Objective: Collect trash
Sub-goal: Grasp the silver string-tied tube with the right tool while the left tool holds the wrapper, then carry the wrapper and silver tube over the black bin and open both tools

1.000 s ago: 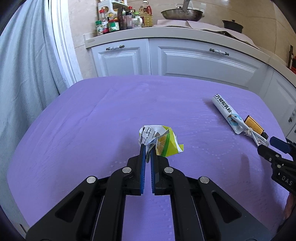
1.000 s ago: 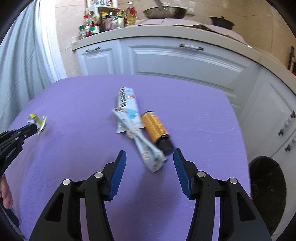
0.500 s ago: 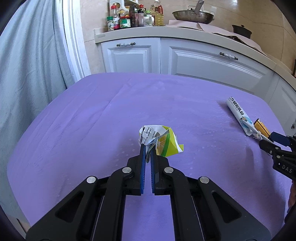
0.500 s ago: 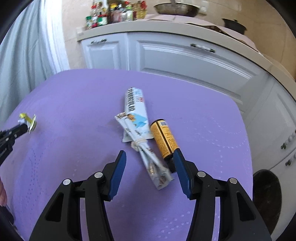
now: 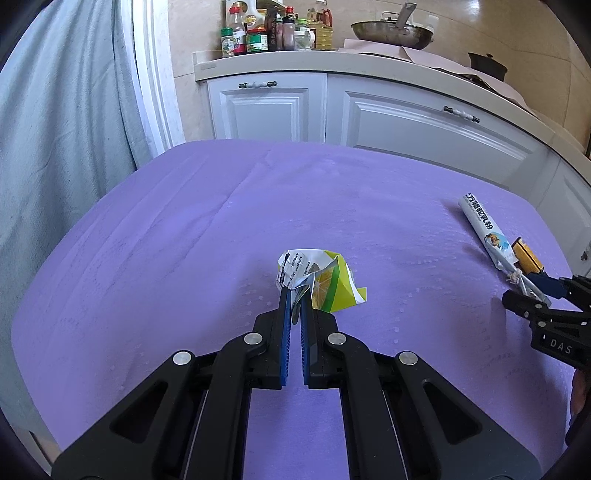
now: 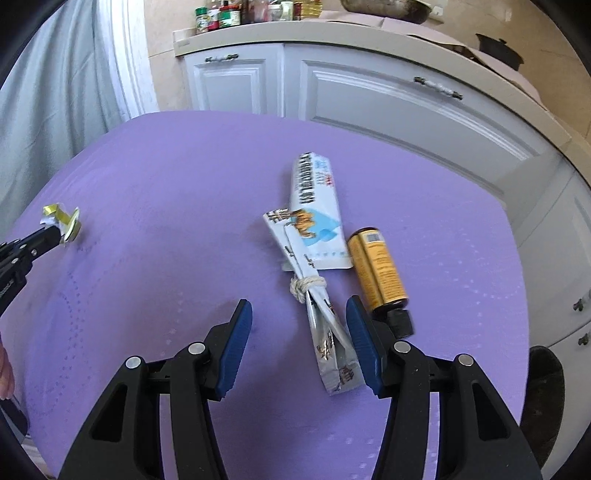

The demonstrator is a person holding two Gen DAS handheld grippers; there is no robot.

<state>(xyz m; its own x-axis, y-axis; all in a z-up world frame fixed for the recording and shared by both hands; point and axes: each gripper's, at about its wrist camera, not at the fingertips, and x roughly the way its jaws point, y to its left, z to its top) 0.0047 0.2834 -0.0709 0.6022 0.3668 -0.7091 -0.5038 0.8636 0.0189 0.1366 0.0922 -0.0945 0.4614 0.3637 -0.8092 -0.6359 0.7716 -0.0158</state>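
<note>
A crumpled yellow and white wrapper (image 5: 317,280) is clenched between the blue pads of the left claw (image 5: 294,306), near the middle of the purple-covered surface (image 5: 184,240); in the right wrist view the same wrapper (image 6: 62,223) is seen at the left edge. Wide bare cloth is left on every side of it, out to the far edge and the left edge.

The right claw (image 6: 299,328) is spread wide, nothing gripped, and is set low over the near right part of the surface. Between its pads lies the tail of a long folded sachet (image 6: 314,258), which is tied round with a knot of string (image 6: 306,288). The silver end of the sachet is seen just beside the inner face of the right pad (image 6: 362,343); whether it is touched cannot be told. An amber bottle (image 6: 380,273) with a black cap lies on its side just outside that pad, alongside the sachet and near the right edge.

Beyond the right edge, low down, the dark rim of a bin (image 6: 546,398) is seen. Little room is left between the bottle and that edge.

The far edge of the surface is faced by white cabinets (image 5: 406,118) under a pale counter, on which jars and bottles (image 5: 266,33) are grouped, with a wok (image 5: 391,33) further along. A pale curtain (image 5: 55,129) hangs past the left edge.
</note>
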